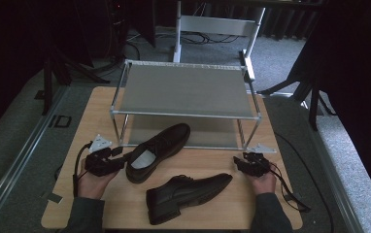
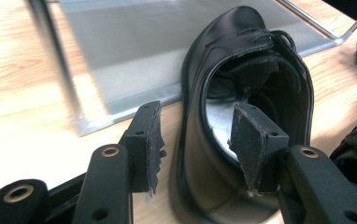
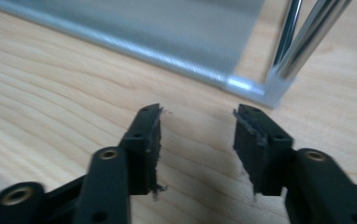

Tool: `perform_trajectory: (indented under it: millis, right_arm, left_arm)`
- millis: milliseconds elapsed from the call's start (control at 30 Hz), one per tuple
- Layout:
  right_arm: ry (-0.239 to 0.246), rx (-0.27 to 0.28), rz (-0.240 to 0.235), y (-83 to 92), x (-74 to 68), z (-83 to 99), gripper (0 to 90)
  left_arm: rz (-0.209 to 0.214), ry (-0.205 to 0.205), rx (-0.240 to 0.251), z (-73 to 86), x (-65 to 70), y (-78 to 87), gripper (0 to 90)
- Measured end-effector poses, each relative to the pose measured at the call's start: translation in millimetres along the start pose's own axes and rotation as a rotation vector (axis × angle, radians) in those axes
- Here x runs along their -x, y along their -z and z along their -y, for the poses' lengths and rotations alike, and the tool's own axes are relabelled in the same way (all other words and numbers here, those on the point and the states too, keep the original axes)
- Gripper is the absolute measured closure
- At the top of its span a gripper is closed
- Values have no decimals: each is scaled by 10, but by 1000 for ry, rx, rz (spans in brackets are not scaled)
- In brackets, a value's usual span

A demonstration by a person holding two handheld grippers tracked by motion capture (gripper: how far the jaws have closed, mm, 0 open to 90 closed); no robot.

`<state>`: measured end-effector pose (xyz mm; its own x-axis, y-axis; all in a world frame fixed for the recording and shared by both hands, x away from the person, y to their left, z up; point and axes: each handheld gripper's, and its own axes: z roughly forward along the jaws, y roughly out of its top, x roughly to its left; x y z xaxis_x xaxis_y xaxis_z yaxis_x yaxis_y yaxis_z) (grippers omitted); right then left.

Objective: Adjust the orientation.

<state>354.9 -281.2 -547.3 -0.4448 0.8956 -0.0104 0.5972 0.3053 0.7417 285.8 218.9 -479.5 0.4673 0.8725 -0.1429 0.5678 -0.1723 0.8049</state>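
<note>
High view: I am kneeling at the near edge of the table, holding my left gripper at the heel of a black shoe whose toe is pointing under the rack. My jaws are standing spread, straddling the heel wall, one pad inside the opening, not yet pinching. A second shoe is lying near the front edge. My right gripper is hovering spread over bare wood by the rack's right near leg.

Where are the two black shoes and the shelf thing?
Far shoe (image 1: 166,141), high view, on its laces.
Near shoe (image 1: 193,189), high view, on its side.
Shoe rack (image 1: 186,90), high view, on its top shelf.
</note>
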Motion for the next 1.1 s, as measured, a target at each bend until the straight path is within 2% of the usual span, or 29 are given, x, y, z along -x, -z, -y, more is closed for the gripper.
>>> perform_trajectory:
  millis: [33,67,133,233,267,333,400,433,467,500,533,633,833,1000,1033,1067,1100]
  right_arm:
    - [0,32,-12,110,-22,-28,547]
    - [7,50,-14,172,-41,-39,548]
    - [10,60,-19,233,-63,-48,544]
    - [20,62,-34,411,-139,-28,522]
    - [51,49,-23,522,-188,32,504]
    - [72,41,-18,632,-221,120,503]
    - [72,41,-18,632,-221,120,503]
    - [71,37,-43,786,-258,258,510]
    - [70,34,-61,832,-273,296,515]
    - [70,34,-61,832,-273,296,515]
    - [71,30,-83,925,-321,360,527]
    - [92,27,-121,1033,-434,422,542]
    - [128,-14,-176,1045,-646,508,571]
    - [129,-43,-196,915,-719,519,570]
    - [132,-53,-209,825,-746,494,576]
    - [132,-53,-209,825,-746,494,576]
    - [139,-65,-205,750,-777,464,578]
  left_arm:
    - [1,6,15,25,9,91,537]
    - [1,6,15,25,9,91,537]
    - [2,2,23,49,48,164,537]
    - [17,-21,5,69,131,234,564]
    - [23,-29,2,75,163,250,579]
    - [37,-48,-4,86,229,271,586]
    - [43,-56,-6,93,264,276,588]
    - [52,-82,-12,112,360,283,591]
    - [54,-90,-17,119,384,282,600]
    - [54,-90,-17,119,384,282,602]
    - [70,-91,-20,130,424,279,607]
    - [104,-96,-19,137,484,275,615]
    - [188,-133,-26,140,647,273,630]
    - [221,-162,-54,146,761,182,628]
    - [238,-175,-77,166,818,113,621]
    - [238,-175,-77,166,818,113,615]
    - [249,-176,-92,183,848,65,610]
